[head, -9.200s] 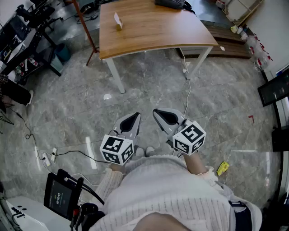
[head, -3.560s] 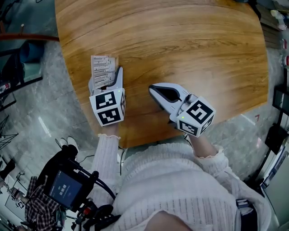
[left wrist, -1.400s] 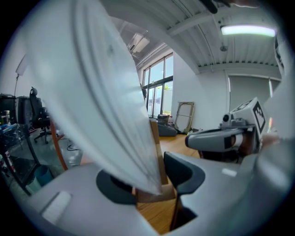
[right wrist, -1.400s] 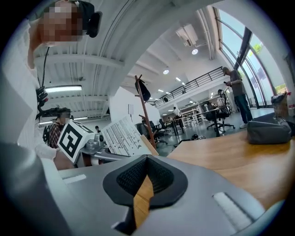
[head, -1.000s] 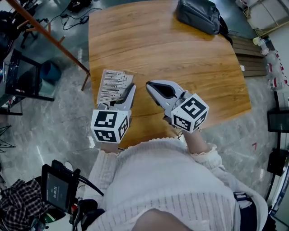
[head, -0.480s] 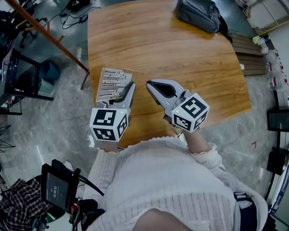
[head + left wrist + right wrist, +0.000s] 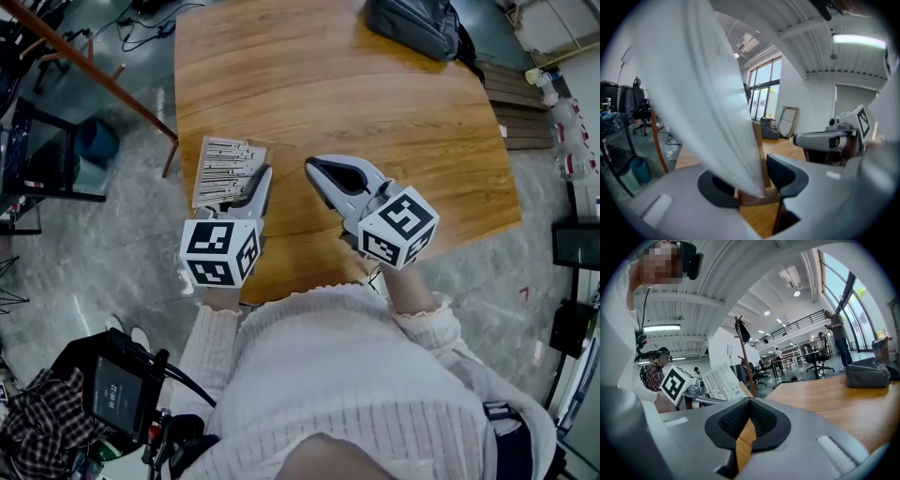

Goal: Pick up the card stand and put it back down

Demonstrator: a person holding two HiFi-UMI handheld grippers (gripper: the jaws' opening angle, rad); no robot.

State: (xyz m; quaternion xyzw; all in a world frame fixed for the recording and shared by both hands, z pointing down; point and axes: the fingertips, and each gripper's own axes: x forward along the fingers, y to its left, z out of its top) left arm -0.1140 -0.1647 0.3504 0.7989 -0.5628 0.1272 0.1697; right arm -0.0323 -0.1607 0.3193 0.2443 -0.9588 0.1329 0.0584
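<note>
The card stand is a small wooden block (image 7: 757, 197) with a white printed card (image 7: 227, 172) slotted upright in it. My left gripper (image 7: 246, 187) is shut on the block (image 7: 757, 187) and holds it up off the wooden table (image 7: 375, 103), near the table's left front edge. The card leans left and blurs across most of the left gripper view. My right gripper (image 7: 317, 171) hovers beside it to the right, shut and with nothing between its pads (image 7: 749, 413). In the right gripper view, the card (image 7: 723, 380) and the left gripper's marker cube (image 7: 676, 383) appear at left.
A dark bag (image 7: 412, 23) lies at the table's far right (image 7: 867, 372). A reddish-brown pole (image 7: 84, 66) and a blue bin (image 7: 94, 150) stand on the floor left of the table. A screen device (image 7: 117, 398) hangs at my lower left.
The head view has drifted a little. Both grippers keep about the same places, and the left one still holds the card stand.
</note>
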